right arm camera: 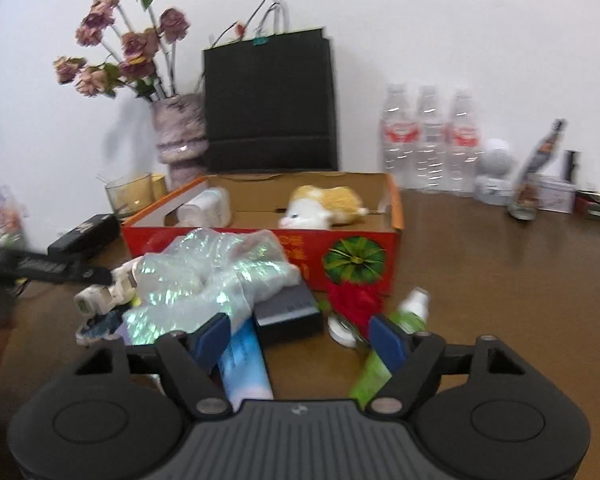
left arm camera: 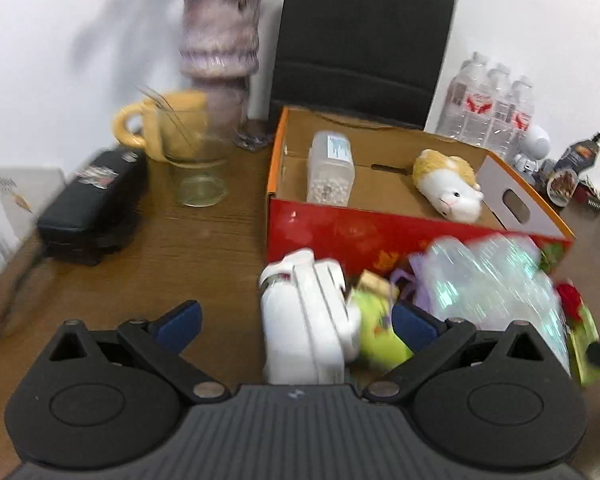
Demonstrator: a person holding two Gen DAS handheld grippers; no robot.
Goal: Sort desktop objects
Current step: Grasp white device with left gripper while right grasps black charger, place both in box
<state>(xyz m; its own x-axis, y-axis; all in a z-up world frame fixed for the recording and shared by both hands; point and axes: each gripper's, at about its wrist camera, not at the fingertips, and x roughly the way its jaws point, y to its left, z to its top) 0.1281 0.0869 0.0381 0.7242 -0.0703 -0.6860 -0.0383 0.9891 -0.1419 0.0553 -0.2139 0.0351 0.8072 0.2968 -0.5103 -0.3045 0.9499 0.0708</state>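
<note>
Both grippers are spread wide and holding nothing. Left gripper (left arm camera: 296,322) hangs over the table (left arm camera: 204,240) with a white gadget (left arm camera: 312,320) sitting between its fingers, not pinched, and a green toy (left arm camera: 380,336) just right of that. Right gripper (right arm camera: 298,338) hovers over the pile in front of the box (right arm camera: 356,258): a blue tube (right arm camera: 246,364) and a dark case (right arm camera: 288,314) lie between its fingers, a crinkly bag (right arm camera: 204,280) is heaped over its left finger, and a green bottle (right arm camera: 412,308) is by its right one. Inside the box there's a plush hamster (left arm camera: 452,184) and a clear jar (left arm camera: 332,168) of white beads, well apart. Behind it: black bag (right arm camera: 270,100), vase (right arm camera: 180,140), water bottles (right arm camera: 432,140). Glass (left arm camera: 194,160) and yellow mug (left arm camera: 156,124) are off to the left, everything a bit blurry.
</note>
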